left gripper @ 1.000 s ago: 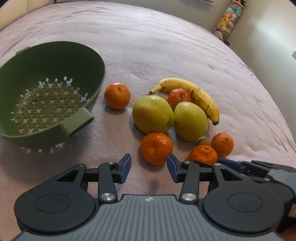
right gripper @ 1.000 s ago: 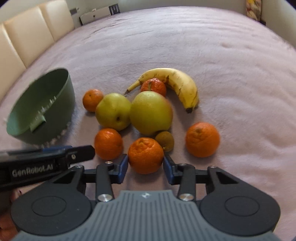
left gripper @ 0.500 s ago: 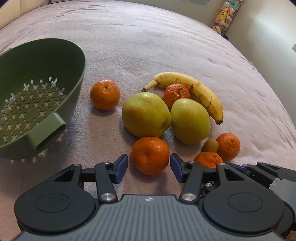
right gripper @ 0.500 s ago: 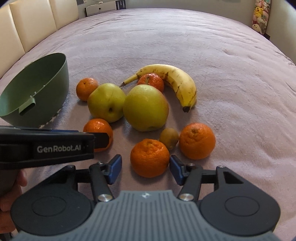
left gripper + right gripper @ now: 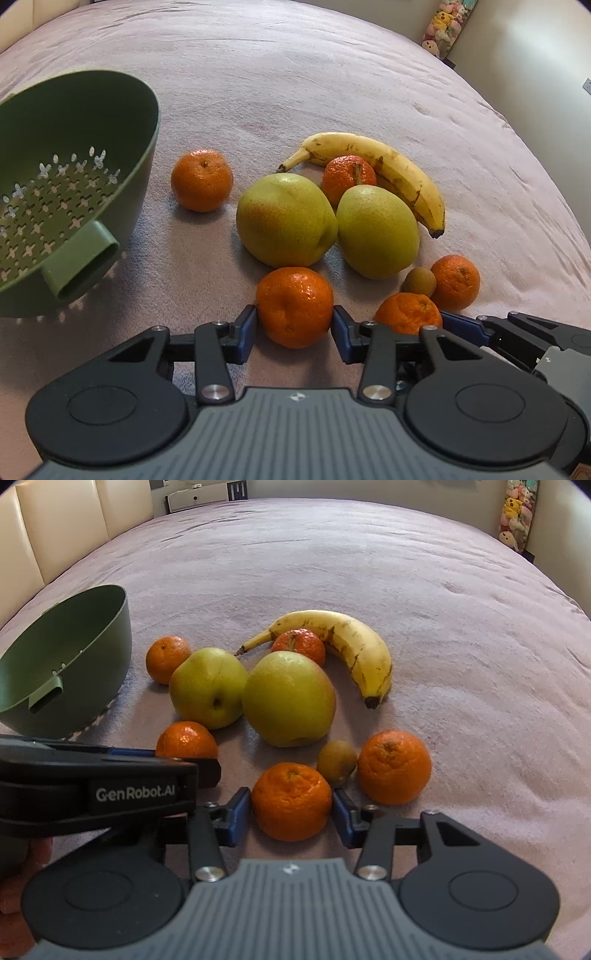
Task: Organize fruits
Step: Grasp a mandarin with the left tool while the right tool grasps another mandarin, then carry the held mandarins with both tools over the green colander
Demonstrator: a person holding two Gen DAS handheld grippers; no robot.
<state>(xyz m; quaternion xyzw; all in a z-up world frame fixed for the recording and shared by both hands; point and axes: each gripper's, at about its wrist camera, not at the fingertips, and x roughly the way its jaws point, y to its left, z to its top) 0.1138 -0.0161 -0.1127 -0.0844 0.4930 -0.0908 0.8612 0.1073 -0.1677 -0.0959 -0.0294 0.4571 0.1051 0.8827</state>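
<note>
My left gripper [image 5: 294,329] is closing on a tangerine [image 5: 294,304] that sits on the pink blanket, and both blue pads touch its sides. In the right wrist view my right gripper [image 5: 291,810] is closing the same way on a second tangerine [image 5: 291,797], pads against its skin. Beyond them lie two green pears [image 5: 284,221] [image 5: 376,229], a banana [image 5: 388,166], three more tangerines [image 5: 202,180] [image 5: 349,177] [image 5: 456,282] and a small kiwi [image 5: 419,281]. A green colander [image 5: 144,122] stands tilted and empty at the left.
The pink blanket [image 5: 369,554] covers a bed that stretches far back. Cream padded panels [image 5: 55,528] line the left side. Plush toys [image 5: 515,513] hang at the far right corner. A hand [image 5: 22,864] shows under the left gripper's body.
Both grippers opened wider, moved forward around their tangerines, then narrowed until the pads met the fruit. The colander has slid toward the left of both views.
</note>
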